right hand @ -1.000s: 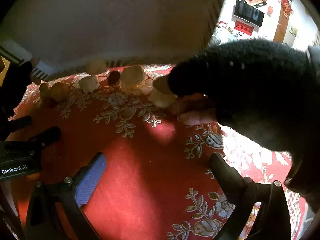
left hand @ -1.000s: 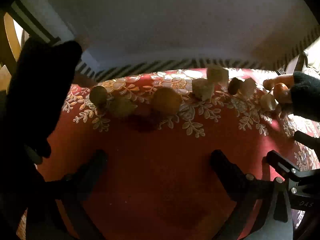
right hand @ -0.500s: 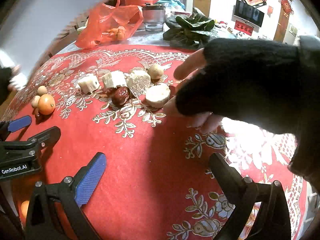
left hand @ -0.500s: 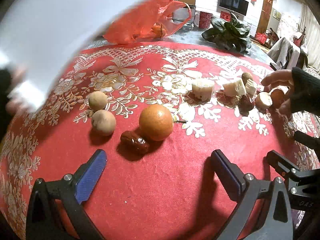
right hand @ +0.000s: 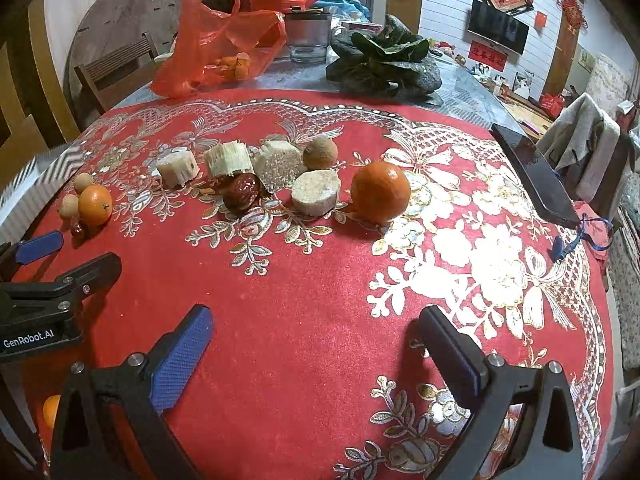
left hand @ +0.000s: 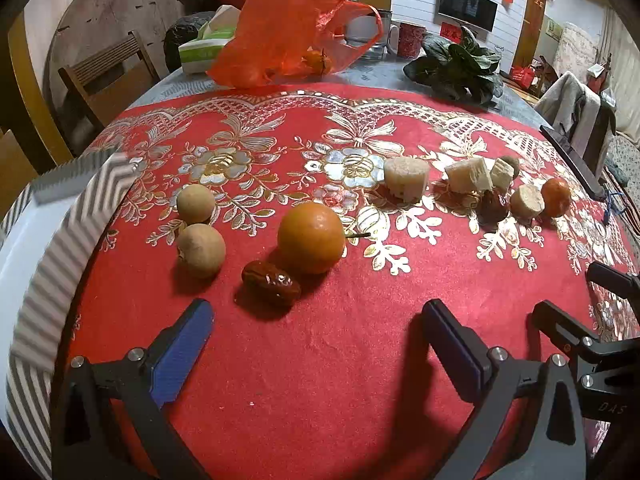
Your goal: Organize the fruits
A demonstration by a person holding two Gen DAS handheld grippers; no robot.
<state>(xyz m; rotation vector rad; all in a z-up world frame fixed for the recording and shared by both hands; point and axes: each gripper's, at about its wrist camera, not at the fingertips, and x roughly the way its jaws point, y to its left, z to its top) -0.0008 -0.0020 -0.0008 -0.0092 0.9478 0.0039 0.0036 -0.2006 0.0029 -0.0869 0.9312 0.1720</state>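
On the red embroidered cloth point(left hand: 320, 360), my left gripper point(left hand: 316, 340) is open and empty, just short of a red date point(left hand: 271, 282), an orange point(left hand: 311, 237) and two tan longans point(left hand: 200, 249). Farther right lie several white sugarcane chunks point(left hand: 406, 179), a second date point(left hand: 493, 207) and a small orange point(left hand: 556, 197). My right gripper point(right hand: 316, 344) is open and empty too, facing the small orange point(right hand: 381, 192), the date point(right hand: 243, 192), the white chunks point(right hand: 316, 191) and a longan point(right hand: 320, 153).
A white tray with a grey zigzag rim point(left hand: 60, 240) sits at the cloth's left edge. Behind are a red plastic bag point(left hand: 288, 32), leafy greens point(left hand: 456, 64), a glass point(right hand: 308, 36) and wooden chairs. A black phone point(right hand: 532, 172) lies at the right.
The white tray that covered the view was lowered to the left edge. The gloved hand at the right pile withdrew, leaving the small orange there. Neither gripper moved.
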